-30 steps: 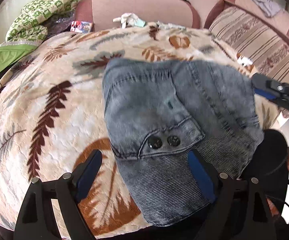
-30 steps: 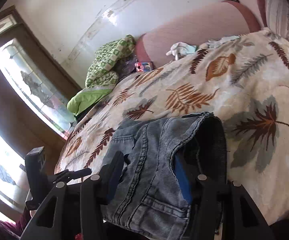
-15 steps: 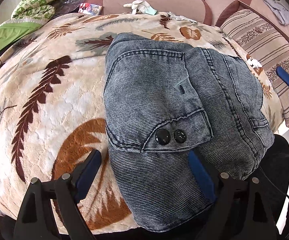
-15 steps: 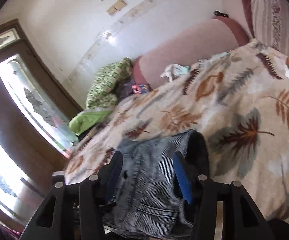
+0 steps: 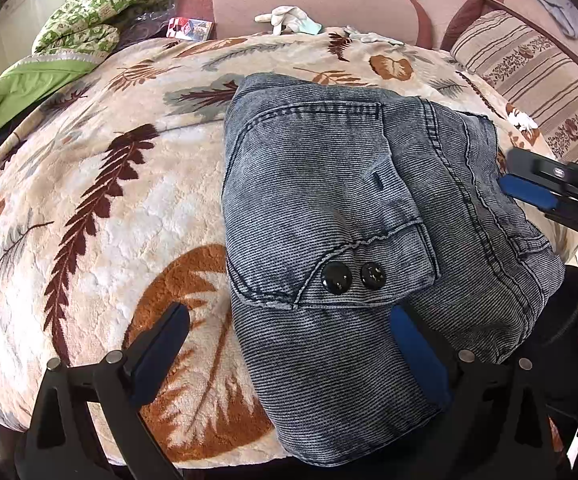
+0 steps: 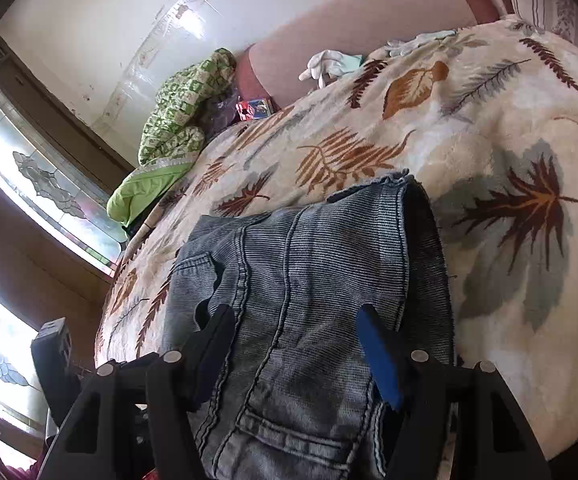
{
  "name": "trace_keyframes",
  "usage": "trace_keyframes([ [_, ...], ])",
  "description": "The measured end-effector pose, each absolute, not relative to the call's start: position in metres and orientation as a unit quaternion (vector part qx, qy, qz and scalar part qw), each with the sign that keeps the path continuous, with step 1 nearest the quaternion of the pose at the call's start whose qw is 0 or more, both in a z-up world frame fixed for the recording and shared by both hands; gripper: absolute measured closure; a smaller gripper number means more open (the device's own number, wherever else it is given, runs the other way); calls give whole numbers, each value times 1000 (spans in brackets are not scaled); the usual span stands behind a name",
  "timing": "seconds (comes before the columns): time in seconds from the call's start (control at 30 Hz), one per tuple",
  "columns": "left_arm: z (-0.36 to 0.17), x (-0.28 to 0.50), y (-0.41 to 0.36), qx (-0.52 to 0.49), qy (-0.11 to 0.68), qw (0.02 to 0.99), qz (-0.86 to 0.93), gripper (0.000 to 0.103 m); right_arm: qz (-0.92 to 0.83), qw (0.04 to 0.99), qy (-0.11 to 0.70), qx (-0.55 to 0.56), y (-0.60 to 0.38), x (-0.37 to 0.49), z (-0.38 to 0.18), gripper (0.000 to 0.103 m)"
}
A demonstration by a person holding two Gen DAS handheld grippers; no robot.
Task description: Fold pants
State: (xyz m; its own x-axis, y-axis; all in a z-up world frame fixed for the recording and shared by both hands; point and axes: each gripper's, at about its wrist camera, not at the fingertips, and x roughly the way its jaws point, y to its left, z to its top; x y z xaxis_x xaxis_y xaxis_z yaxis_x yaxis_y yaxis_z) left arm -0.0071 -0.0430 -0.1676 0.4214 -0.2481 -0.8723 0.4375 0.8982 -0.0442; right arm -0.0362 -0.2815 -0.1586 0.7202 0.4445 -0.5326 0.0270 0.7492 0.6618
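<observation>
The grey-blue denim pants (image 5: 369, 216) lie folded into a compact bundle on the leaf-patterned blanket (image 5: 101, 216), near its front edge. A flap with two black buttons (image 5: 353, 276) faces up. My left gripper (image 5: 289, 344) is open and empty, hovering over the bundle's near-left end. My right gripper (image 6: 297, 340) is open and empty just above the bundle's right side; the pants also show in the right wrist view (image 6: 313, 280). The right gripper also shows in the left wrist view (image 5: 545, 196), at the bundle's right edge.
A green patterned quilt (image 5: 101, 12) and a lime cloth (image 5: 25, 84) lie at the back left. White gloves (image 5: 289, 20) sit by the pink sofa back (image 5: 309, 0). A striped cushion (image 5: 529, 76) is at the right. A window (image 6: 41, 184) is at the left.
The right gripper dipped back down close over the pants after lifting away half a second ago. The left gripper stayed over the bundle's near end, open. The pants did not move.
</observation>
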Motion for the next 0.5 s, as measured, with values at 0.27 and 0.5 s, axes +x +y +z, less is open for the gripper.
trace_keyframes([
  [0.27, -167, -9, -44, 108, 488, 843, -199, 3, 154, 889, 338, 270, -269, -75, -149, 32],
  [0.5, -166, -12, -45, 111, 485, 846, -194, 2, 154, 868, 363, 301, -267, -64, -178, 27],
])
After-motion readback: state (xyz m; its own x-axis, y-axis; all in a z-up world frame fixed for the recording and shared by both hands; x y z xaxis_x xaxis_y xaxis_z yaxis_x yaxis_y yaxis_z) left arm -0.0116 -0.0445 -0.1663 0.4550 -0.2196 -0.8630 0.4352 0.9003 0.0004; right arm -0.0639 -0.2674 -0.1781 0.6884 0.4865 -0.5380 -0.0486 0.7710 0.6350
